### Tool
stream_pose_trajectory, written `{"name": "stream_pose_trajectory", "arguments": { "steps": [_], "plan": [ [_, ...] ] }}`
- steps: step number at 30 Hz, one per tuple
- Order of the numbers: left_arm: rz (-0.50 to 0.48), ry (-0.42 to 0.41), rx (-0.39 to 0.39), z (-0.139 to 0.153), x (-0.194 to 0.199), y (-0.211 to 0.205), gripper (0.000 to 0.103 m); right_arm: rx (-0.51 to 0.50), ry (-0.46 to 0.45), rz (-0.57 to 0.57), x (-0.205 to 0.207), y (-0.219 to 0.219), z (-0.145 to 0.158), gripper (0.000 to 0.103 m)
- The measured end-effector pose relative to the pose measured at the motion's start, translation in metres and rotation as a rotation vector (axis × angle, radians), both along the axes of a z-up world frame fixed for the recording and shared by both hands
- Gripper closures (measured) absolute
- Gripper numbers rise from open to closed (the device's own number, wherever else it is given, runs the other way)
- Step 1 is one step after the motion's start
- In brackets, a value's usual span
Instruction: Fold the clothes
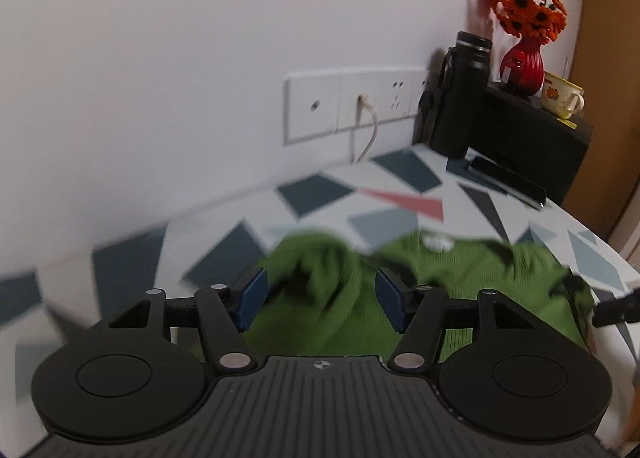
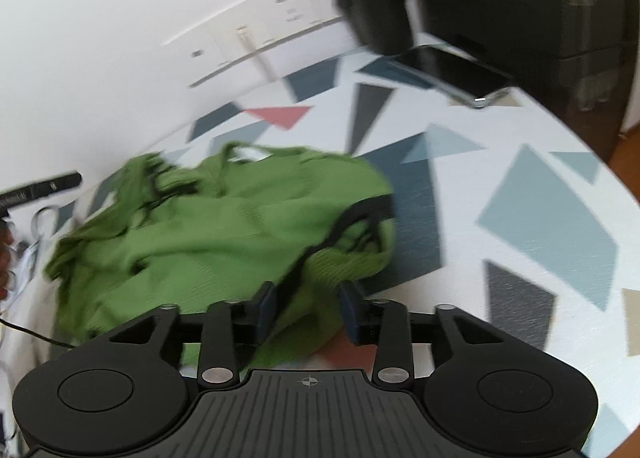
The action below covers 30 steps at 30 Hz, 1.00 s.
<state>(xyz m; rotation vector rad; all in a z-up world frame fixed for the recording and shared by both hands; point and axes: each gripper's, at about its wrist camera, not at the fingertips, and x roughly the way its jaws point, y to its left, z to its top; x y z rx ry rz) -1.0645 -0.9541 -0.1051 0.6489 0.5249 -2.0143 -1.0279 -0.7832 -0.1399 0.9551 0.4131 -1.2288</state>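
Two black hand-held grippers with blue pads work over one green ribbed knit garment (image 1: 448, 282) with black trim, which lies crumpled on a round table (image 2: 520, 162) covered with a white cloth of grey, blue and red triangles. In the left wrist view the left gripper (image 1: 322, 300) stands with its jaws spread wide; the green cloth is seen between and beyond the two blue pads (image 1: 253, 298), but the pads do not press on it. The white neck label of the garment faces the wall, further away than the fingers. In the right wrist view the right gripper (image 2: 307, 312) is partly spread; a fold of the garment with its black edge runs between the pads, and they do not pinch it. Most of the garment lies to the left and ahead of this gripper. Near the wall stand a black bottle (image 1: 460, 94), a red vase with orange flowers (image 1: 522, 70), a yellow mug (image 1: 562, 96) on a black box, and a dark phone (image 2: 452, 72) that lies flat.
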Motion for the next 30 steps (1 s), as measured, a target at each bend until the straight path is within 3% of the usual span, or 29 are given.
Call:
{"name": "stream_pose_trajectory", "arguments": {
  "steps": [3, 7, 10, 14, 18, 21, 23, 26, 28, 29, 30],
  "plan": [
    [0.008, 0.048, 0.065, -0.014, 0.03, 0.024, 0.035, 0.022, 0.012, 0.099, 0.017, 0.004, 0.001, 0.059],
    [-0.036, -0.03, 0.103, -0.041, 0.036, 0.058, 0.032, 0.07, 0.082, 0.19, 0.043, 0.006, -0.007, 0.059],
    [-0.047, -0.088, 0.116, -0.059, 0.027, 0.068, 0.032, 0.109, 0.102, 0.181, 0.051, 0.001, -0.014, 0.059],
    [-0.058, -0.041, 0.14, -0.067, 0.012, 0.072, 0.031, 0.13, 0.091, 0.138, 0.05, -0.008, -0.018, 0.059],
    [-0.127, -0.012, 0.111, -0.064, -0.004, 0.08, 0.018, 0.114, 0.107, 0.12, 0.05, -0.013, -0.018, 0.059],
    [-0.198, -0.055, 0.109, -0.068, -0.015, 0.085, 0.017, 0.074, 0.131, 0.116, 0.051, -0.014, -0.018, 0.069],
    [-0.237, -0.102, 0.108, -0.073, -0.023, 0.088, 0.017, 0.051, 0.133, 0.096, 0.048, -0.017, -0.016, 0.084],
    [-0.268, -0.168, 0.081, -0.08, -0.032, 0.094, 0.03, 0.023, 0.131, 0.057, 0.042, -0.023, -0.014, 0.086],
    [-0.266, -0.196, 0.05, -0.08, -0.036, 0.099, 0.05, 0.002, 0.142, 0.033, 0.039, -0.027, -0.013, 0.086],
    [-0.261, -0.188, 0.053, -0.079, -0.036, 0.098, 0.077, -0.01, 0.15, 0.021, 0.037, -0.029, -0.013, 0.086],
    [-0.248, -0.179, 0.071, -0.078, -0.035, 0.097, 0.094, -0.019, 0.157, 0.009, 0.035, -0.031, -0.013, 0.086]
  ]
}}
